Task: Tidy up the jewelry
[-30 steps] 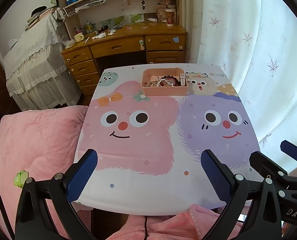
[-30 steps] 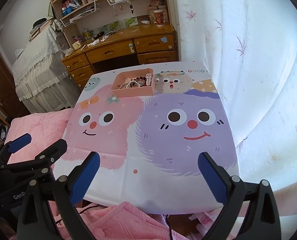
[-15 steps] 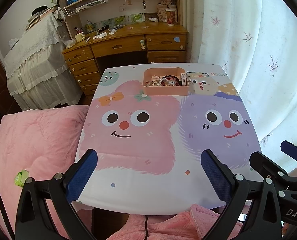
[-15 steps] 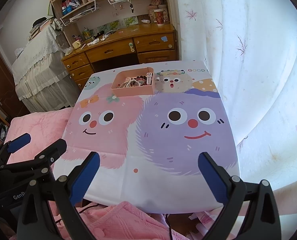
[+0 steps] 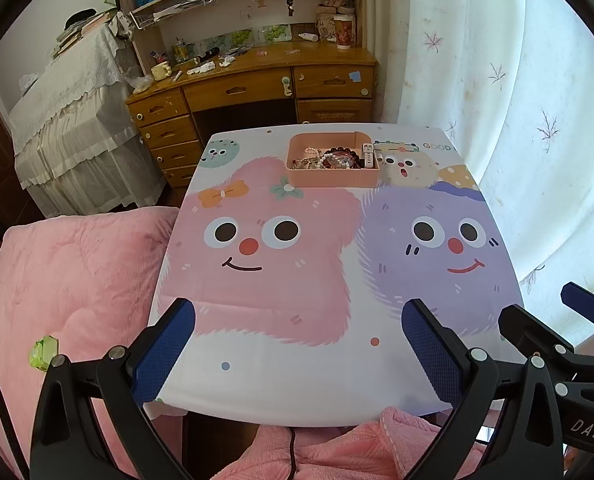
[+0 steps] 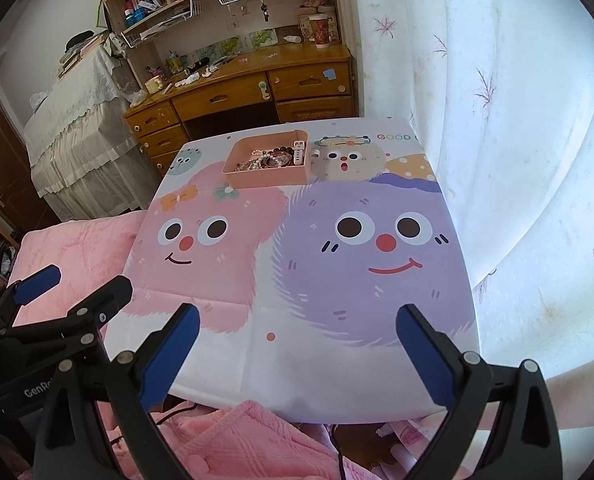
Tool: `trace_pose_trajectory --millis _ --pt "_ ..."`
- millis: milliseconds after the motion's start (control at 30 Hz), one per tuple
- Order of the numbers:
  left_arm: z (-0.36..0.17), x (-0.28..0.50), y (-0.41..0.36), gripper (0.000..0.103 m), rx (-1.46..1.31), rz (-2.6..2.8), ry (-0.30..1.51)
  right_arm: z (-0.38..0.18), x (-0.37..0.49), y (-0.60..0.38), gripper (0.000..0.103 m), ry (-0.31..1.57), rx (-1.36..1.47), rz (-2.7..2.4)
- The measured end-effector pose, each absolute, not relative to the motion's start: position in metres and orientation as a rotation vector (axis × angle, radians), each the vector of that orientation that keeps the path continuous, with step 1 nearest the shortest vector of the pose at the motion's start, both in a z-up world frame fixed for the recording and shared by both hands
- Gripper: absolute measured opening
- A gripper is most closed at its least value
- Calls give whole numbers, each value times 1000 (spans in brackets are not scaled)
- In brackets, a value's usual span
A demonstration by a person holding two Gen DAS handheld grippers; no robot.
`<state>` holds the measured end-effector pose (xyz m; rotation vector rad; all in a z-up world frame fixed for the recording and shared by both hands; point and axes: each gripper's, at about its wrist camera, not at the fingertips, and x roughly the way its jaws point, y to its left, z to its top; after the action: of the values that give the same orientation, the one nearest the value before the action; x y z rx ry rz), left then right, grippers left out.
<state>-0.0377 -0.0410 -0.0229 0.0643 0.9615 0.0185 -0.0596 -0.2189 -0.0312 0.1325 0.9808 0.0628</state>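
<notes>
The pink tray [image 5: 333, 178] sits at the far end of the table [image 5: 297, 380], on its cartoon cloth, and the jewelry [image 5: 329, 159] lies heaped inside it: bead strands, a dark red bracelet and a white watch [image 5: 369, 156] standing against the right wall; none is seen loose on the cloth, apart perhaps from a green beaded ring [image 6: 347, 141] just right of the tray, which may be only print. Both tools hang at the near edge, well apart from the tray. The left gripper [image 5: 297, 354] is spread wide with nothing between its blue pads; the right gripper [image 6: 297, 354] likewise gapes and carries nothing. From either one the tray lies straight ahead across the whole table, its long axis running crosswise to the reach. In the left view it stands almost on the centre line, a little right; in the right view it lies left of centre, so the left gripper seems slightly nearer in line. The heap in the tray fits pieces already gathered there as well as pieces waiting to be sorted out of it, and the frames do not settle which. The right view shows the ring most plainly and the left gripper at its lower left; the left view shows the tray's front wall squarely and a green scrap [image 5: 44, 353] on the pink quilt [image 5: 77, 264]
</notes>
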Motion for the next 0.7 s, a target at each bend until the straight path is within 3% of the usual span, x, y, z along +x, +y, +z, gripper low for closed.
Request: trace_pose_trajectory --millis 700 --pt "-23 -37 -42 102 66 19 963 -31 -59 -219 99 983 132 63"
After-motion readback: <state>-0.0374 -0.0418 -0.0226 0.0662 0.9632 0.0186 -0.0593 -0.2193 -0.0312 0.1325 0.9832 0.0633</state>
